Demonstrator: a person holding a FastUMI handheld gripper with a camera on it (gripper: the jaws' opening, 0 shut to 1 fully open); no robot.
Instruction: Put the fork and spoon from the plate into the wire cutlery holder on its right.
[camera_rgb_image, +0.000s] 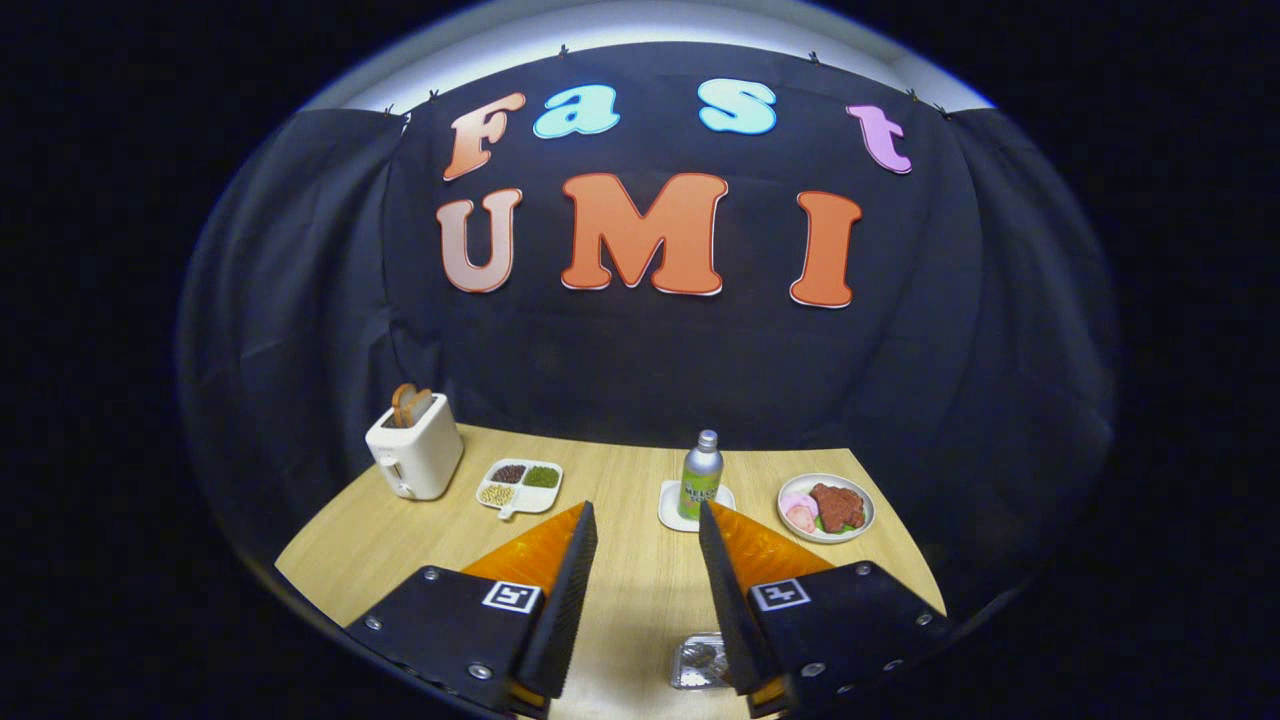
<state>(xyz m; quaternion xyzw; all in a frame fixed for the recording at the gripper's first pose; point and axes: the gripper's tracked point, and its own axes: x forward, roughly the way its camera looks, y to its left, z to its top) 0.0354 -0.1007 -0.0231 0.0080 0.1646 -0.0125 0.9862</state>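
Observation:
My gripper (646, 512) hangs open above the wooden table (620, 480), with only bare tabletop between its two fingers. Low down by the inner side of the right finger (735, 590) lies a small shiny, see-through thing (697, 660) with something dark in it. The finger partly covers it, and I cannot tell what it is.
Beyond the fingers stand a white toaster (413, 450) with bread at the far left, a white divided dish (520, 485) of grains, a metal bottle (700, 480) on a white coaster, and a plate of meat (826, 507) at the far right.

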